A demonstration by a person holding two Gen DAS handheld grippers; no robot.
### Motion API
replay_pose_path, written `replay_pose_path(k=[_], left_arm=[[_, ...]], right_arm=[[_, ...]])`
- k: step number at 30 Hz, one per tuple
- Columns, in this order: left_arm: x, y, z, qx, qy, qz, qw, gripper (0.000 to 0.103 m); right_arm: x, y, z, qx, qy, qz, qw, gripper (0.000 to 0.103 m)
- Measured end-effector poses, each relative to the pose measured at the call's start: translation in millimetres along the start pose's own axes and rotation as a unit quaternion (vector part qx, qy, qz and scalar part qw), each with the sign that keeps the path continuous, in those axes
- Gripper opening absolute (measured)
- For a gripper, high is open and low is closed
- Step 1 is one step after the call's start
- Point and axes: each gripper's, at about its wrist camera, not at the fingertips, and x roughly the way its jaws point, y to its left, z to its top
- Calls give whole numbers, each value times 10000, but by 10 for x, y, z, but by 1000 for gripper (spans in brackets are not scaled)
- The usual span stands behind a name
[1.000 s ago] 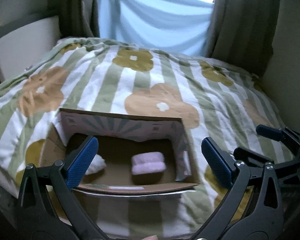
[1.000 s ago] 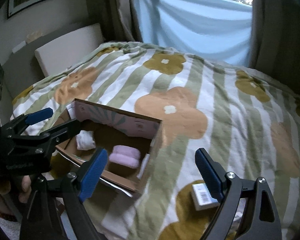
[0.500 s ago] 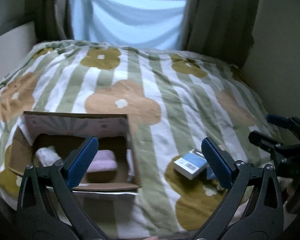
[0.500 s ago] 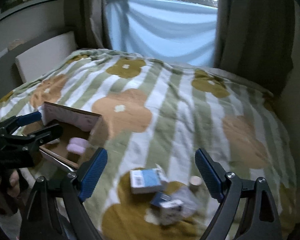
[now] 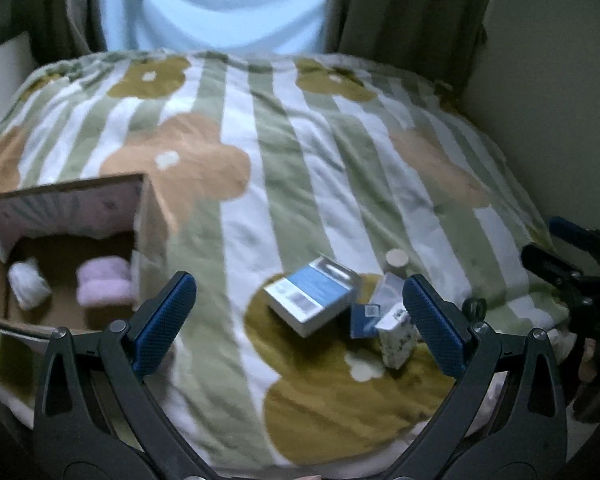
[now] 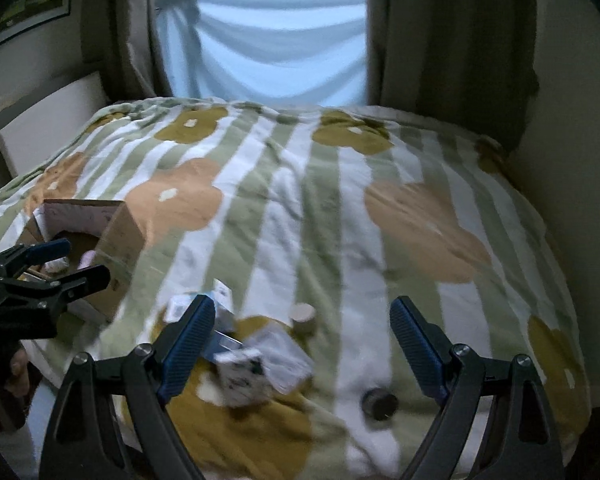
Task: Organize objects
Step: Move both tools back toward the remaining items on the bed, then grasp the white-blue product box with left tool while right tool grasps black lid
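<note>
A bed covered by a green-and-white striped quilt with tan and olive flower shapes (image 5: pixel 284 184) fills both views, with a pale blue draped cloth (image 6: pixel 276 52) and dark curtains (image 6: pixel 456 48) at its far end. An open brown cardboard box with a pinkish printed inner wall (image 5: pixel 72 216) sits on the quilt's near left part; inside it lie a folded lilac cloth bundle (image 5: pixel 104 288) and, to its left, a small white rolled bundle (image 5: pixel 28 288), the two apart.

Well to the right of the box, a cluster of small items rests on an olive flower. The biggest is a flat blue-and-white rectangular carton (image 5: pixel 312 296), tilted. Just beside it on the right are a small dark blue packet (image 5: pixel 362 320), a white patterned little box (image 5: pixel 396 336) and, behind them, a short beige cylinder standing upright (image 5: pixel 396 260). A dark round cap-like object (image 6: pixel 380 402) lies apart from the cluster towards the right; the blur hides what it is.

The left gripper (image 5: pixel 296 320) hangs above the quilt's near edge with its blue-padded jaws spread wide and nothing between them. The right gripper (image 6: pixel 300 344) is likewise spread wide and empty, over the cluster.
</note>
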Motion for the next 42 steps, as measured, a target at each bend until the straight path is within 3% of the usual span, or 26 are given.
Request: replay_pose_path(k=[9,19,28,42], left_arm=[[558,-295,-161,-148,464,12,9988,103],[1017,-410,-195,-391,694,401,9960,103],[1328,-359,-222,-629,838,633,9925,103],[1632,-261,-221,-816,990,1055,9861,103]], right_arm=[[144,-561,-403,281,299,-106,9991,87],[449,-883,-870,491,657,-144,9965,87],[674,-939,-1160,468,876,-198,9949,87],[932,-938,-1265,411,985,-128,9942,83]])
